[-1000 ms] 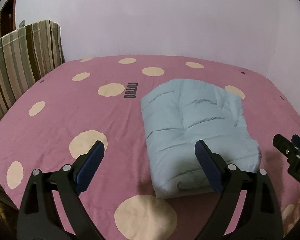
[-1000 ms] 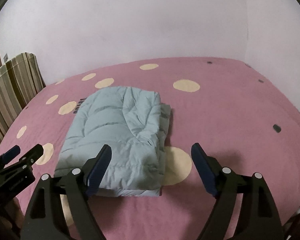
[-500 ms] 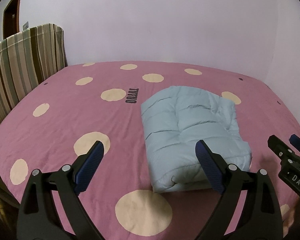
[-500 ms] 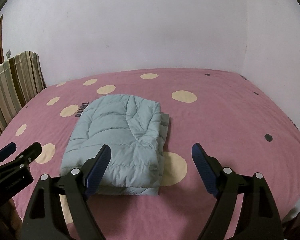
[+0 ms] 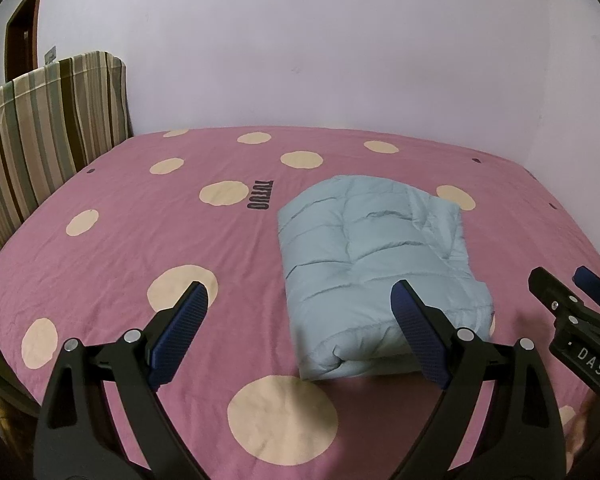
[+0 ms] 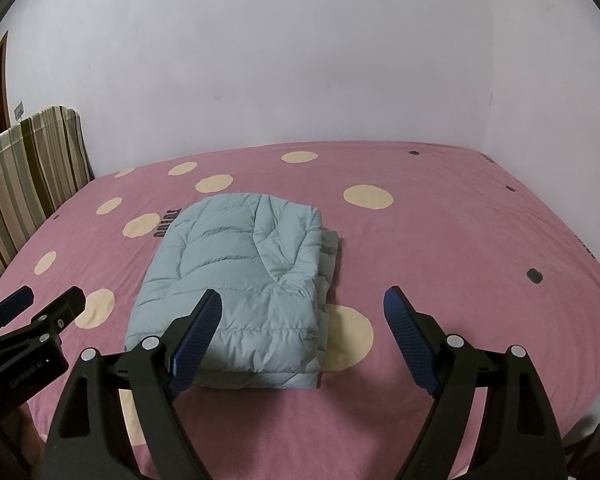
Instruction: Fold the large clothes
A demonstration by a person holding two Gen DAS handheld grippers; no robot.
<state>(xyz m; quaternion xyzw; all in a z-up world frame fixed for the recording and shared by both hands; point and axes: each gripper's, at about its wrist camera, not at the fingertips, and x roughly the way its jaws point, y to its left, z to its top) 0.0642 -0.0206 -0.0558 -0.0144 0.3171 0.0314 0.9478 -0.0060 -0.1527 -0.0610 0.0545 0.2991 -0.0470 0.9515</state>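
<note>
— Where's the jacket?

— The pale blue puffer jacket (image 5: 376, 264) lies folded mid-frame on the pink spotted bedsheet (image 5: 140, 232).

— And the grippers?

— The left gripper (image 5: 300, 312) and the right gripper (image 6: 302, 312) hover low at the bottom edge, both spread wide, empty. They look clear of the fabric, though it's hard to judge.
</note>
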